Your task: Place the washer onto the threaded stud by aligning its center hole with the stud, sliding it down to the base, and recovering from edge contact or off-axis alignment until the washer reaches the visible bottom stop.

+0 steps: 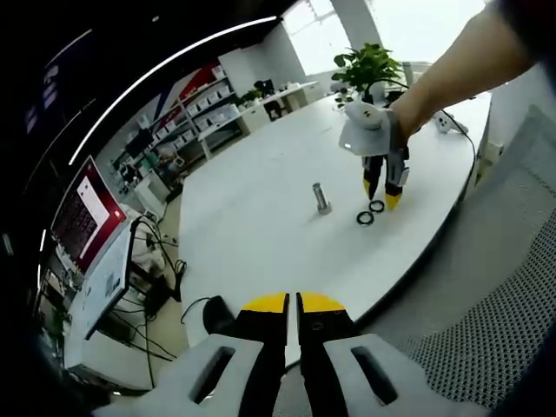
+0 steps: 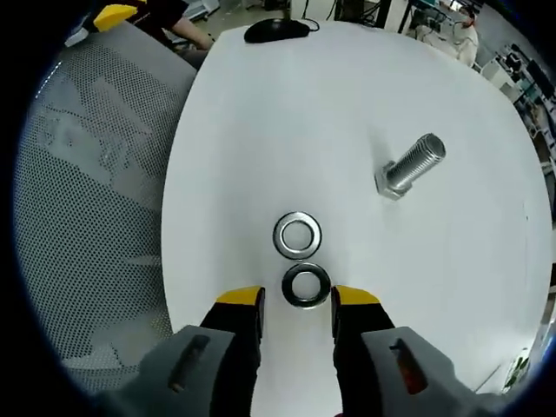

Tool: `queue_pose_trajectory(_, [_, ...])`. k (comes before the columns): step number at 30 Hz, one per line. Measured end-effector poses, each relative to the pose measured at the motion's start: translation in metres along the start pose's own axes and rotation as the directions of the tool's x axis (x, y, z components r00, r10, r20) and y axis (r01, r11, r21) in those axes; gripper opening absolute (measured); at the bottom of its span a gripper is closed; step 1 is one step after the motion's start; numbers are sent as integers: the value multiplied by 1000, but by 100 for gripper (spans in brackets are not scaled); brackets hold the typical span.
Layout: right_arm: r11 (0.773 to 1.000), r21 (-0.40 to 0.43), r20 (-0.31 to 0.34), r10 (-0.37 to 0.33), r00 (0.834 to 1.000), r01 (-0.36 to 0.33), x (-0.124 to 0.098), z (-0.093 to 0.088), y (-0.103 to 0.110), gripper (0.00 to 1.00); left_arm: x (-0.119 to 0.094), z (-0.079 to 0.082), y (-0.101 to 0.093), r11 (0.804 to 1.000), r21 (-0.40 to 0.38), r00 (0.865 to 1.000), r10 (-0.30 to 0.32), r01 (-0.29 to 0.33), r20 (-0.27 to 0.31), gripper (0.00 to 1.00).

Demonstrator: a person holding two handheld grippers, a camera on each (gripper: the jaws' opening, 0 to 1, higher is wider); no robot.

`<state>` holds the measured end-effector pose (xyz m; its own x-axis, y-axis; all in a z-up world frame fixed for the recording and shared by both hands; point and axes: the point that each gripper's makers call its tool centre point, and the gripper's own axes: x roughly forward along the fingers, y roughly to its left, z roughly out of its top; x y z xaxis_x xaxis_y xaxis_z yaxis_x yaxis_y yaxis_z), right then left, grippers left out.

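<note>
— Right gripper (image 2: 297, 300)?
— Fingers spread, straddling the near washer (image 2: 306, 286) on the white surface (image 2: 261, 130); the second washer (image 2: 297, 235) lies just beyond it.
— The threaded stud (image 2: 410, 166)?
— Upright, apart from both washers.
— Left gripper (image 1: 293, 302)?
— Fingers pressed together, well back from the stud.

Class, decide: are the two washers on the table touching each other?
Apart. The right gripper view shows a thin strip of white table between the nearer washer and the farther washer.
</note>
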<state>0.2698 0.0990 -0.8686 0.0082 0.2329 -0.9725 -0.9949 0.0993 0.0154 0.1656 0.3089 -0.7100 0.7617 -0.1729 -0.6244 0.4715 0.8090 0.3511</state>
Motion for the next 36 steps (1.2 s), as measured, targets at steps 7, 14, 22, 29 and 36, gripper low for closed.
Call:
queue_pose_trajectory(7, [999,-34,-13,-4,1000,4,4,-2,-7,29,1,-2,-1,1000,1,1000,-9,9,-12,1])
queue_pose_trajectory(14, [999,-38,-18,-7,1000,6,4,-1,-7,28,2,-5,-2,1000,-16,999,-15,15,-31,1])
queue_pose_trajectory(22, [999,-39,3,-10,1000,11,3,0,-6,27,1,0,-4,999,-24,1000,-30,30,-2,5])
queue_pose_trajectory(29, [999,-35,16,-18,1000,19,1,1,-3,27,0,2,-4,999,-15,1000,-28,28,7,5])
queue_pose_trajectory(36, [999,-38,18,-17,1000,18,0,1,-1,26,-1,3,-4,1000,-14,1000,-25,25,12,5])
